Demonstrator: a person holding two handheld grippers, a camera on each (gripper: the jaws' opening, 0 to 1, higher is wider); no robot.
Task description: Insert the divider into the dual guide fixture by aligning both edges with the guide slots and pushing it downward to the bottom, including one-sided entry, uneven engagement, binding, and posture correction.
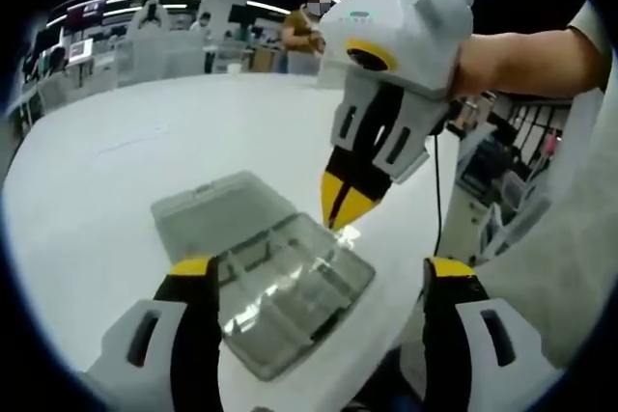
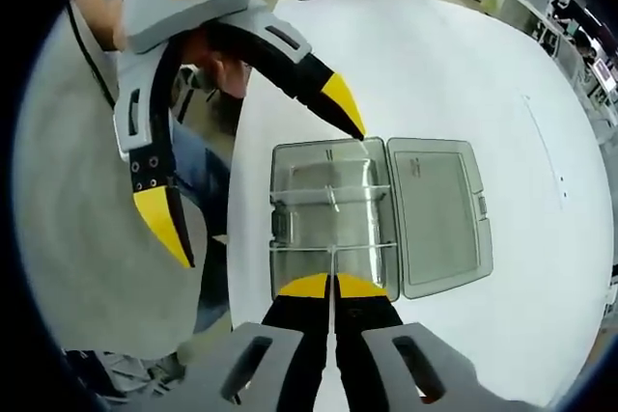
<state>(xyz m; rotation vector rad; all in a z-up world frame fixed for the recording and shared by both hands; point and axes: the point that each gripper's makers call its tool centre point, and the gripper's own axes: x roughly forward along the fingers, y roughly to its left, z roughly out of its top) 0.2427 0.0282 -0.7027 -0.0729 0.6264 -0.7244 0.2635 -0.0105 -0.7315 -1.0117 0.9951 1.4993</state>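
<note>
Two claws work over a clear fixture box (image 2: 333, 229) on the white table (image 2: 463, 74). Right claw (image 2: 331, 285), pressed together, pinches a thin clear divider (image 2: 331, 256) spanning the box crosswise, on edge. Left claw (image 2: 261, 180) hangs spread wide.

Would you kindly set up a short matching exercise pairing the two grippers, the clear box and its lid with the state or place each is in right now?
Things:
1. left gripper
2. right gripper
3. clear box
4. lid

States or places:
A. lying open flat on the white table, beside the compartments
B. jaws closed together at the box's edge
C. jaws spread wide apart
D. divided by clear partitions into compartments

Pairs: 1-C, 2-B, 3-D, 4-A
</note>
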